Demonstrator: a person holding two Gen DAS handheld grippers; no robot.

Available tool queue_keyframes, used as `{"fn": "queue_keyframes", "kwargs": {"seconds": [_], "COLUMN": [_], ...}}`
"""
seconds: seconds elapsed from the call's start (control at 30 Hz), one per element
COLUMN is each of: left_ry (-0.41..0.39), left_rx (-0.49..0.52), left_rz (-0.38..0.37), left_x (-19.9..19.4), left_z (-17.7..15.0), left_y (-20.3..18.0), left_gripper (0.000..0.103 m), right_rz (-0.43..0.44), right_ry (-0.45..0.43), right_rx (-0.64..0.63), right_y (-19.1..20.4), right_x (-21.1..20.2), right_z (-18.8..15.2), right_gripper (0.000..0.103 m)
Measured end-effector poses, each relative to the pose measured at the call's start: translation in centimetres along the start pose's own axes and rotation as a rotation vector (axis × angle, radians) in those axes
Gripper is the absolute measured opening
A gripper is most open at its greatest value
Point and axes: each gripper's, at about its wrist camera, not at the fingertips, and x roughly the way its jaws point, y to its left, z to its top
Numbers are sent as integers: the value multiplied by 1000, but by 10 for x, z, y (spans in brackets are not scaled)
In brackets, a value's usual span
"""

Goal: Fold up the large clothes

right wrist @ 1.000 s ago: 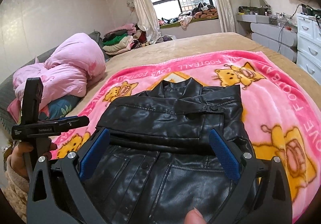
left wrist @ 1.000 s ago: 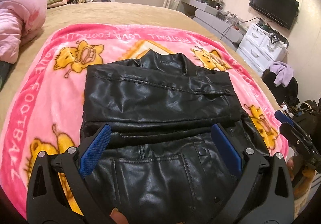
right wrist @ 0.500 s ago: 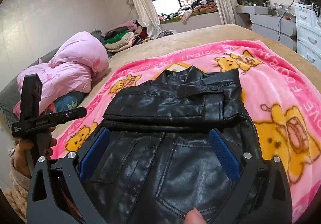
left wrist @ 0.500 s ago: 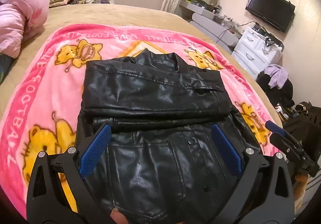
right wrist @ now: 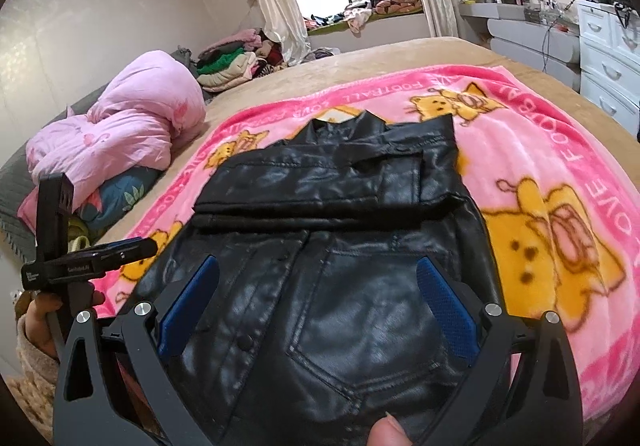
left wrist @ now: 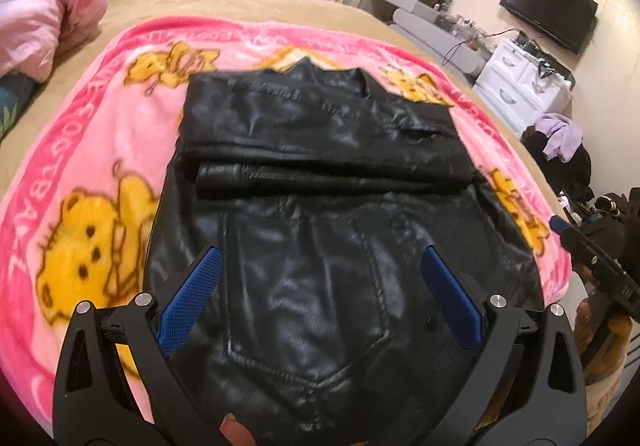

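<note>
Jacket: black glossy leather-look material with stitched seams and a patch pocket, lying flat on a pink fleece blanket printed with yellow cartoon animals, spread on a tan bed. Left wrist view: the sleeves lie folded across the chest as a thick horizontal band below the collar. The left hand-held gripper hovers over the lower hem, its blue textured pads set wide apart, holding nothing. A pink quilt is bunched at the left.

Right wrist view: the jacket shows the same crosswise band and a snap-button front. The right hand-held gripper sits above the hem, fingers spread apart, gripping nothing. The left hand-held gripper appears beside the jacket's left edge.
</note>
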Motion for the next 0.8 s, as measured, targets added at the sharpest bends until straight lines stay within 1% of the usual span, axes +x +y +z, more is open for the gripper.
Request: {"fn": "queue_keyframes", "kwargs": {"seconds": [0.13,0.33,0.57,0.67,0.8], "left_ry": [17,49,84,103,128], "left_rx": [-27,-61,-104,-122,-129], "left_rz": [24,87,150,158,143], "left_x": [-1,-5,-11,-13,-16], "left_z": [-11,-32,-51,-58,-68], "left_y": [12,34,61,70,77], "left_gripper": [94,94,94,94,94], "right_rz": [-26,-74,-114,-122,-124], "right_ry": [19,34,77,90,101], "right_rx": [10,24,32,31,25], "right_y": [-10,-28,-43,-46,-47], "right_x": [-4,-15,-22,-26,-30], "right_z": [-8,-22,-41,-47,-51], "right_gripper": [98,98,98,98,98]}}
